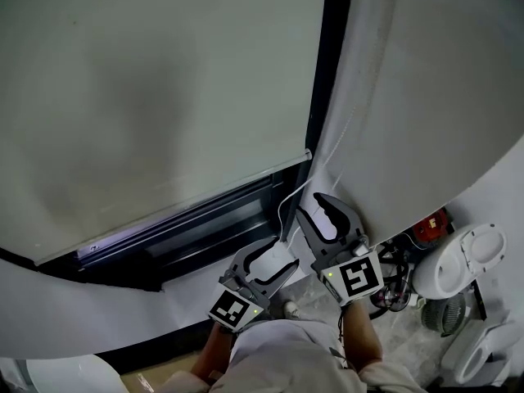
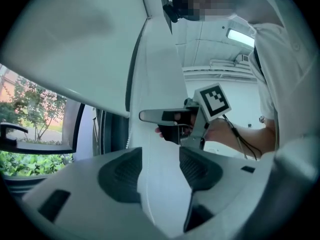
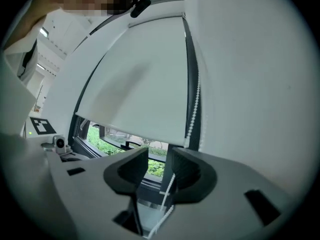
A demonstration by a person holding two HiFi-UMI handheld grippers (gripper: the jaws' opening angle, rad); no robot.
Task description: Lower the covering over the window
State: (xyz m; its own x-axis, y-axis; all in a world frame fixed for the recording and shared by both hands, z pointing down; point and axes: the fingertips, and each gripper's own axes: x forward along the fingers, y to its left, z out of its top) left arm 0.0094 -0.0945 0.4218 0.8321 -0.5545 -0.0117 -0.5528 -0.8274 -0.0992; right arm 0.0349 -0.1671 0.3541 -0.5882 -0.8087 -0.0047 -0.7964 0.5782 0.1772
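Our left tool (image 2: 160, 168) and right tool (image 3: 159, 168) gape wide, holding nothing. Right of the blind (image 1: 155, 97), the bead chain (image 3: 194, 109) could swing clear before we clamp, stalling the blind.

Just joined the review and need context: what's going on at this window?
A person holds a gripper in each hand at a window whose blind is most of the way down; a strip of glass shows under its bottom edge. The bead chain runs between the jaws of the right gripper, but they stand apart, not clamped on it. The left gripper is open too, facing the white wall beside the window and holding nothing.
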